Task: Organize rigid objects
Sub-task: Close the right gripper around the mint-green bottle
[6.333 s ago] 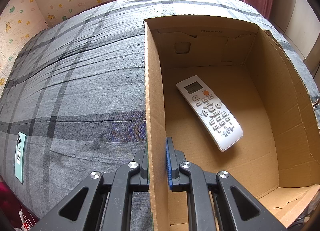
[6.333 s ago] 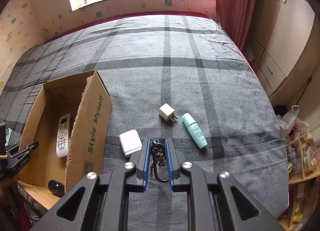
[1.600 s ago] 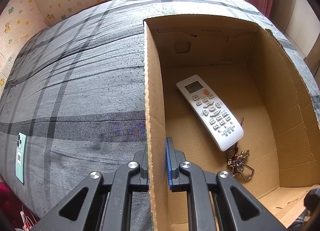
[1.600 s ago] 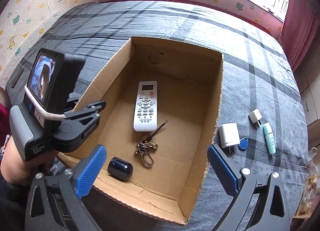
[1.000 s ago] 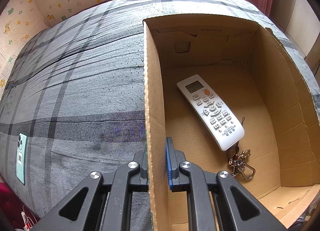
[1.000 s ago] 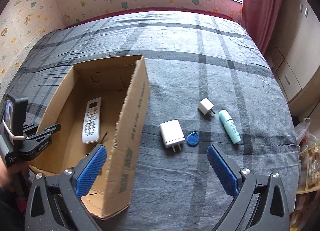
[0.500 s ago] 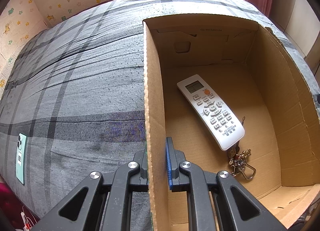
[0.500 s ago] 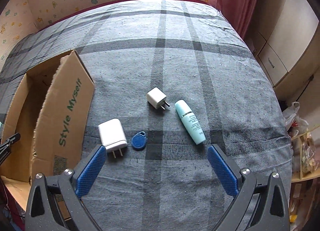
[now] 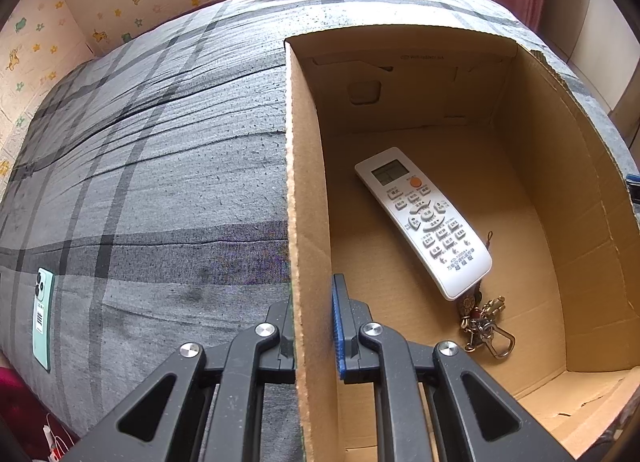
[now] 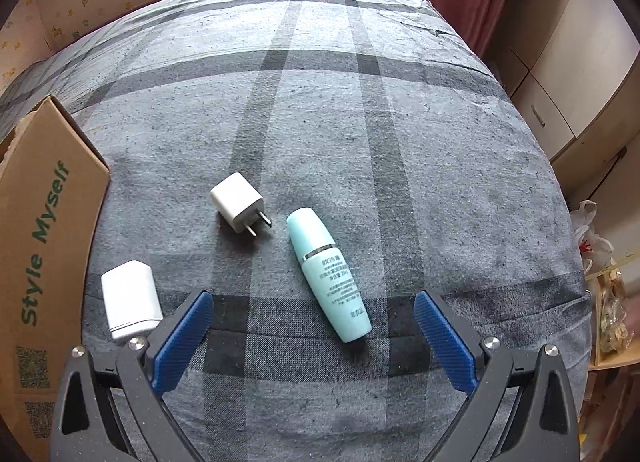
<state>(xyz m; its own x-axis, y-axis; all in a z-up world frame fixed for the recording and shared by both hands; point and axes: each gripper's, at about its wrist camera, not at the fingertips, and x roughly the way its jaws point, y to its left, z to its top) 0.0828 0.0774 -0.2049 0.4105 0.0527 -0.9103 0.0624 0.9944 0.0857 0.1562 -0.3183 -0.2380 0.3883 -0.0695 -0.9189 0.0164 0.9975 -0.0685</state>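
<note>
Since a second ago the right gripper (image 10: 312, 326) has swung from the box (image 10: 36, 230) to the bed's right side; released jaws straddle the bottle (image 10: 328, 274), lying diagonally. Left gripper (image 9: 312, 314) clamps the box wall.

Green letters "Style Myself" run along the outer wall of the cardboard box (image 10: 44, 246); other print is unreadable.

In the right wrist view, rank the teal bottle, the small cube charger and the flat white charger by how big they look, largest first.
1. teal bottle, clearly the longest.
2. flat white charger, partly hidden by the right gripper, so its full extent is unsure.
3. small cube charger, though it lies farther from the camera, so its place below the flat one is unsure.
</note>
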